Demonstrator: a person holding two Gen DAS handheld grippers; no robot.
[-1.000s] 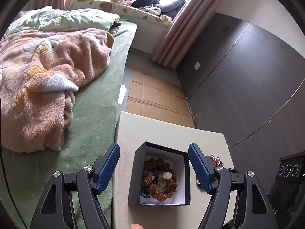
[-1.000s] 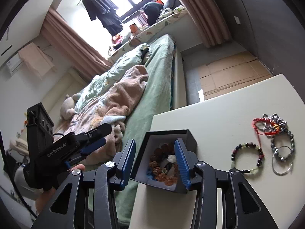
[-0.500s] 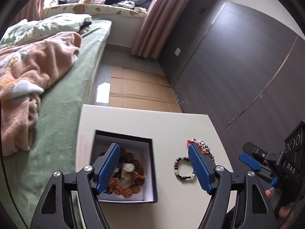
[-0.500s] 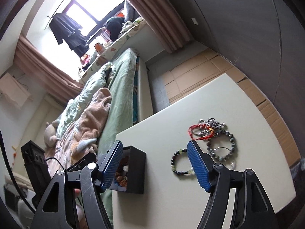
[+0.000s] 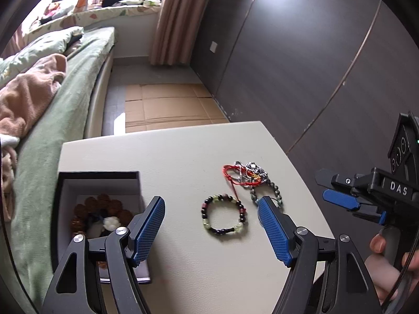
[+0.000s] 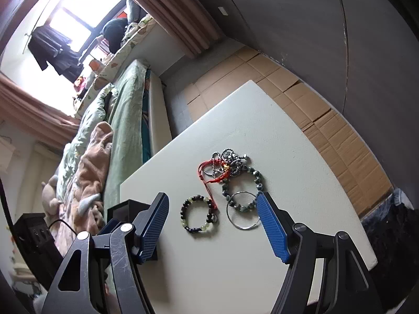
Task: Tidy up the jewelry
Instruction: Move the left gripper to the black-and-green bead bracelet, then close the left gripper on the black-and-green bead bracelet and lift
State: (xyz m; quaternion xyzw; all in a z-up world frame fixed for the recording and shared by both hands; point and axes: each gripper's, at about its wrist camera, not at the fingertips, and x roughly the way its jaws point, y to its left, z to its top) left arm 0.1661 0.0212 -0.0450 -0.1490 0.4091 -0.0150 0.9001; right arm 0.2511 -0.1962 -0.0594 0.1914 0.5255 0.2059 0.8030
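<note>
On the white table [image 5: 183, 151], a bracelet [image 5: 224, 216] of dark and pale green beads lies flat beside a tangle of red cord [image 5: 237, 176], silver chain [image 6: 230, 162] and a thin ring [image 6: 242, 214]. The black box [image 5: 97, 209] holds brown beads. Left gripper [image 5: 212, 225] and right gripper [image 6: 212, 219] both gape wide, empty.

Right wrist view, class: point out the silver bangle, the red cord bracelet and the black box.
silver bangle [image 6: 237, 225], right wrist view, its near rim
red cord bracelet [image 6: 207, 168], right wrist view, its loop
black box [image 6: 119, 210], right wrist view, its outer wall
</note>
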